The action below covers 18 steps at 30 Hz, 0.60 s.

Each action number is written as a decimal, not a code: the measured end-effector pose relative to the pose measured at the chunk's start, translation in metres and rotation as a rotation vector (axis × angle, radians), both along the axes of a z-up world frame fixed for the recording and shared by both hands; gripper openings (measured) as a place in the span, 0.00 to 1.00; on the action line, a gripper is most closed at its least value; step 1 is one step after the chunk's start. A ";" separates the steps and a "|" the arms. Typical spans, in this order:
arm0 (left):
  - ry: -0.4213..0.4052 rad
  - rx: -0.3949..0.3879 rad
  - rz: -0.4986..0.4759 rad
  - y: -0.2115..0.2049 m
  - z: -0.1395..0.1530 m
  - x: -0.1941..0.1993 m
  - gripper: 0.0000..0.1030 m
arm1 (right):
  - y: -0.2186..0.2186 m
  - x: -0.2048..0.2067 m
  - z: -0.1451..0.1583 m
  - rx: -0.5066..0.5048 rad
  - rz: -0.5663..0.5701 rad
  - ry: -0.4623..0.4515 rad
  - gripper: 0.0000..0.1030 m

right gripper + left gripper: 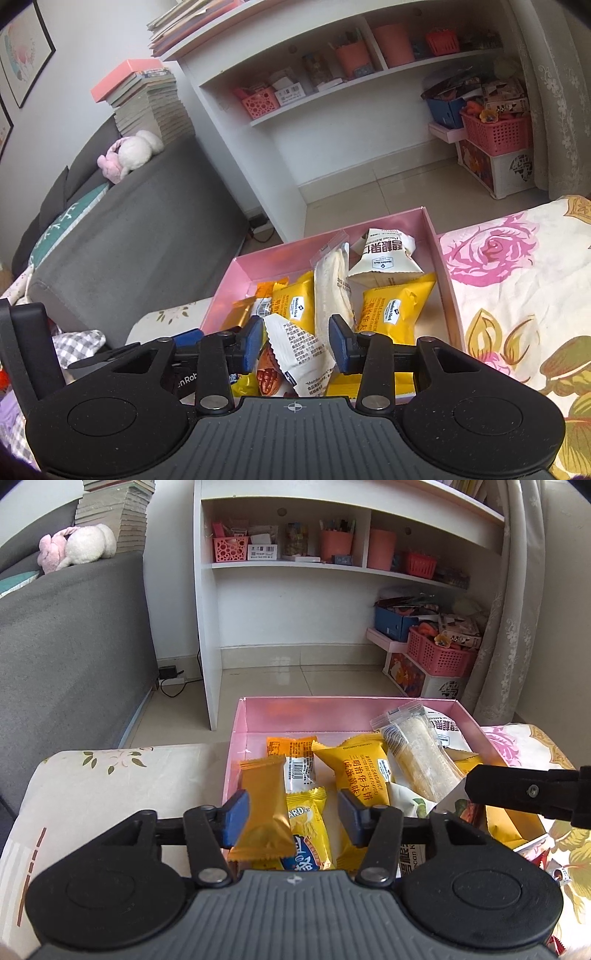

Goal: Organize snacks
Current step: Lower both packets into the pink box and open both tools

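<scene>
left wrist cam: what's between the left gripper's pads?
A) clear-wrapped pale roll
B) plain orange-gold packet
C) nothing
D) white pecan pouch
B: the orange-gold packet stands between the left gripper's blue pads over the pink box, leaning on the left pad with a gap to the right one.

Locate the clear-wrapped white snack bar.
In the left wrist view the clear-wrapped white bar lies in the pink box, right of centre, between the yellow waffle sandwich pack and the white pecan packet.
</scene>
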<state>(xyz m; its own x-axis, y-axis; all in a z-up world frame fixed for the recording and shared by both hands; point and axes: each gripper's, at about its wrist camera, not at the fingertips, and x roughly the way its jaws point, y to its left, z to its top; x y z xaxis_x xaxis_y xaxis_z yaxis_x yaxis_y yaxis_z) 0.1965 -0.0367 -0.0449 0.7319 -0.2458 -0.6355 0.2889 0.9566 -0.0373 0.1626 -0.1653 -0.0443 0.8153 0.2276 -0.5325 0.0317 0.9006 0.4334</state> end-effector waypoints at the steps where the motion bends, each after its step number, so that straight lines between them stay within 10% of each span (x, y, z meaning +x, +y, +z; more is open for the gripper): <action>1: 0.001 -0.001 -0.001 0.000 0.000 -0.001 0.51 | 0.000 0.000 0.000 0.002 0.000 0.000 0.42; 18: -0.013 -0.014 0.003 0.012 0.018 -0.035 0.79 | 0.001 -0.034 0.027 -0.034 -0.020 -0.021 0.77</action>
